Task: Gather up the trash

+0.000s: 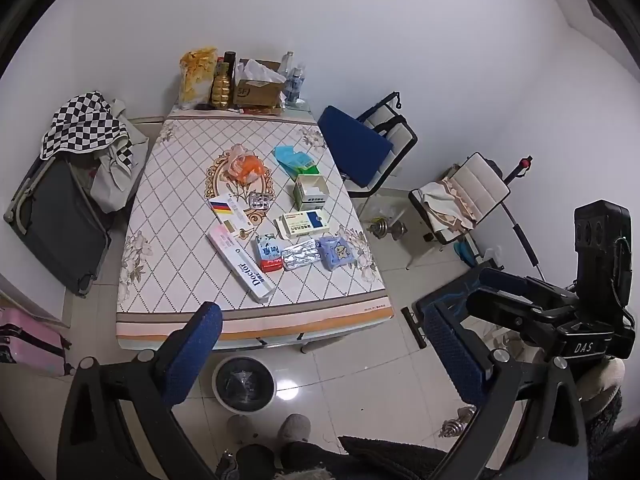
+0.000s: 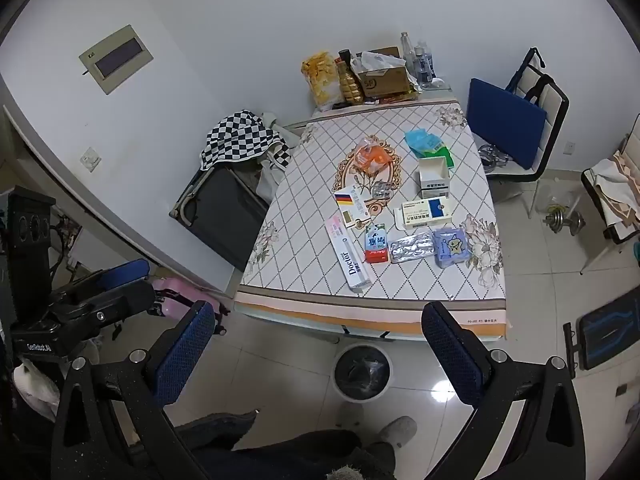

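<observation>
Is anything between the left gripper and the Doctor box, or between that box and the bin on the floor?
Nothing visible blocks either path. The left gripper is open above the table's near edge, and the Doctor box lies just beyond it. The bin stands open on the floor below that edge.

Small print on white-and-blue medicine box point(image 1: 303, 225) too small to read. Contents of crumpled orange plastic bag point(image 1: 245, 167) unclear. Round black-lined waste bin point(image 1: 244, 384) partly hidden under table edge in right wrist view; contents indistinct. Pink hard-shell suitcase point(image 1: 28, 342) cut by left frame edge. Person's grey slippers point(image 1: 294, 429) partly hidden behind gripper frame.
</observation>
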The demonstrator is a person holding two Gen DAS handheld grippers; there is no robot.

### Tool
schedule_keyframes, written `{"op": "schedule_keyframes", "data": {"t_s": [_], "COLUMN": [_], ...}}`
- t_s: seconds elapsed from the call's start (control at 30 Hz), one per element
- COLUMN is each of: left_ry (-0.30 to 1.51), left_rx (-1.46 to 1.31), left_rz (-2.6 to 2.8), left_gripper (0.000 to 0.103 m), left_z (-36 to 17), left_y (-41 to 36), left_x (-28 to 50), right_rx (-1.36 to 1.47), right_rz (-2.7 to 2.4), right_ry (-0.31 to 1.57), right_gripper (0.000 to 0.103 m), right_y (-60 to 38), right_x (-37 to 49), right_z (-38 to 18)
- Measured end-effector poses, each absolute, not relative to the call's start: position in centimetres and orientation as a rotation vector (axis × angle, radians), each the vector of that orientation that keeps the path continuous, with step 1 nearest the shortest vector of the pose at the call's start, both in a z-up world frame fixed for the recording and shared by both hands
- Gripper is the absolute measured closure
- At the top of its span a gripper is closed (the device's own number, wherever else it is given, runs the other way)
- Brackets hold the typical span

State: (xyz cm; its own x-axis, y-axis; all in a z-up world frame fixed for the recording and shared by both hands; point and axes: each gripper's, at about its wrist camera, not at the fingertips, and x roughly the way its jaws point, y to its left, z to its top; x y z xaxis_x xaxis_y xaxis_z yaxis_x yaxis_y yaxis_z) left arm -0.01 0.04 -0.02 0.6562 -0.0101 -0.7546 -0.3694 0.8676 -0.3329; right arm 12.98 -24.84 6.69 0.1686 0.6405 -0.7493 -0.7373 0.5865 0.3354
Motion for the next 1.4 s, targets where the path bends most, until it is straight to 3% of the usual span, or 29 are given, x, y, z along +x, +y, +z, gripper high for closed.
{"op": "schedule_keyframes", "data": {"t_s": [1.4], "left_ry": [0.806], "left_rx": [-0.490], "left_rz": [0.236], "left_gripper": [0.000], "left_z": [1.0], "left_y": [0.8], "left_x": [-0.8], "right_rx": [-0.120], "right_rz": [0.998], "right_ry": [0.982], "right_gripper": [0.000], "right_y": [-24.5], "right_x": [12.2], "right_z": [7.4]}}
